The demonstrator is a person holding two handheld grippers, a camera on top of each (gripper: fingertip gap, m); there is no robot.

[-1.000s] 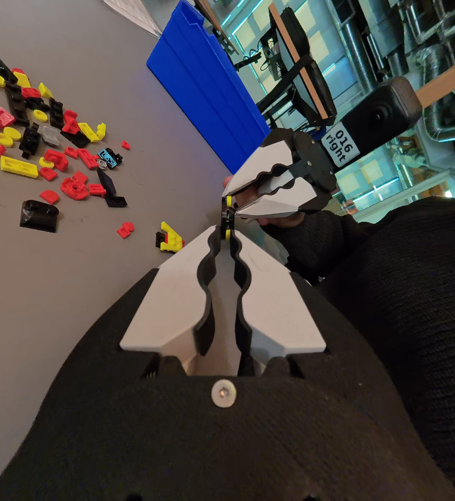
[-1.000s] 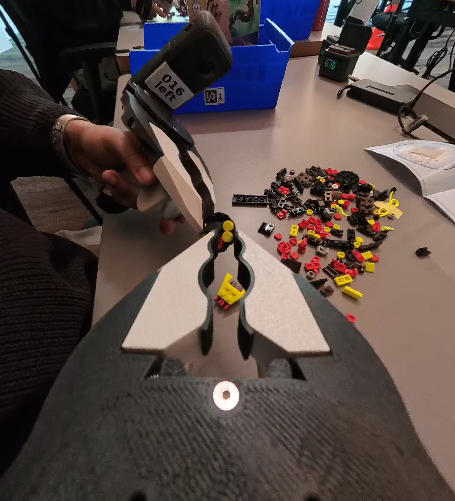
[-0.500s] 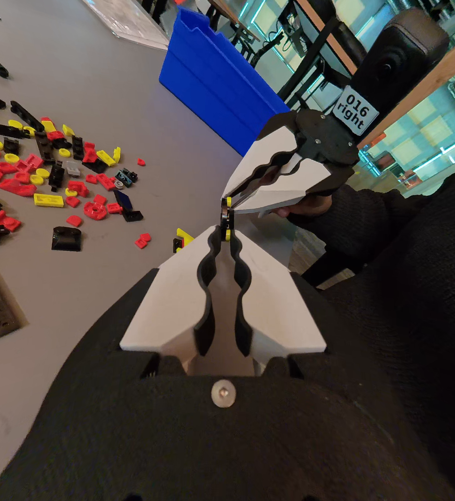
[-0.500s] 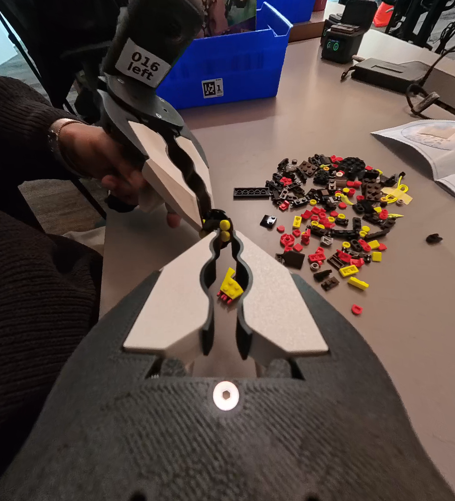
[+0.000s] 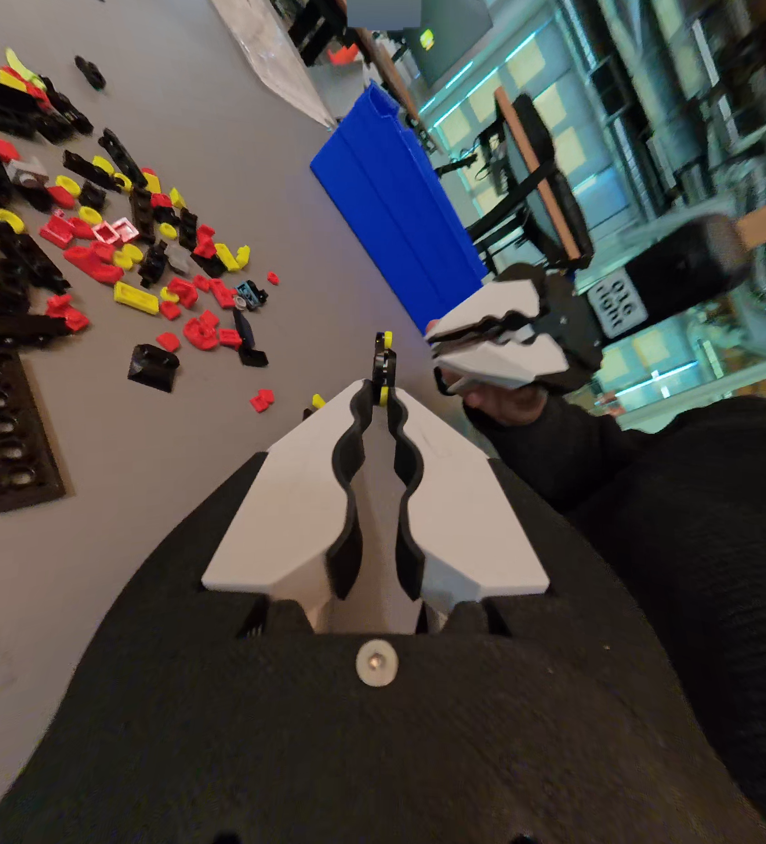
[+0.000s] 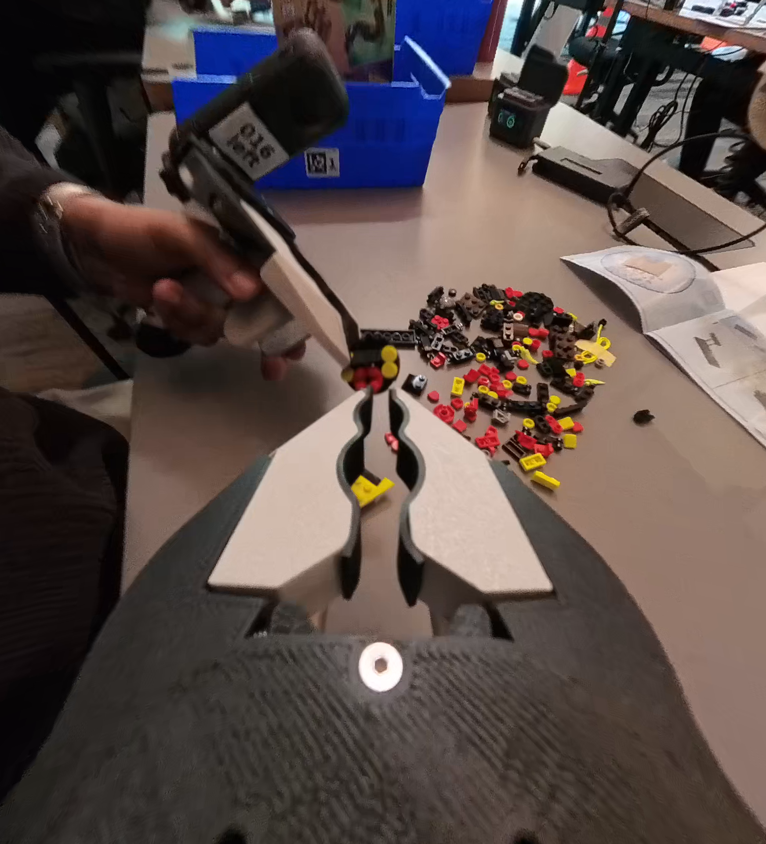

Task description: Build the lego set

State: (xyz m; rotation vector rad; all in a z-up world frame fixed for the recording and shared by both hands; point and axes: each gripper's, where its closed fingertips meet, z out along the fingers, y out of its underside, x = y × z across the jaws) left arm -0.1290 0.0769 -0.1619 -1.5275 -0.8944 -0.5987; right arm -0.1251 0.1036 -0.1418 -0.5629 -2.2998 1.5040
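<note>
A small lego build (image 6: 372, 365) of black, red and yellow bits is up in the air. Many loose pieces (image 6: 509, 361) lie on the table (image 6: 646, 548).

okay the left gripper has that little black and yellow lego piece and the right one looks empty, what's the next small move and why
Probably send the right gripper, fingers slightly apart and empty, to the loose brick pile for the next part. The left gripper already pinches the small assembly above the table.
</note>
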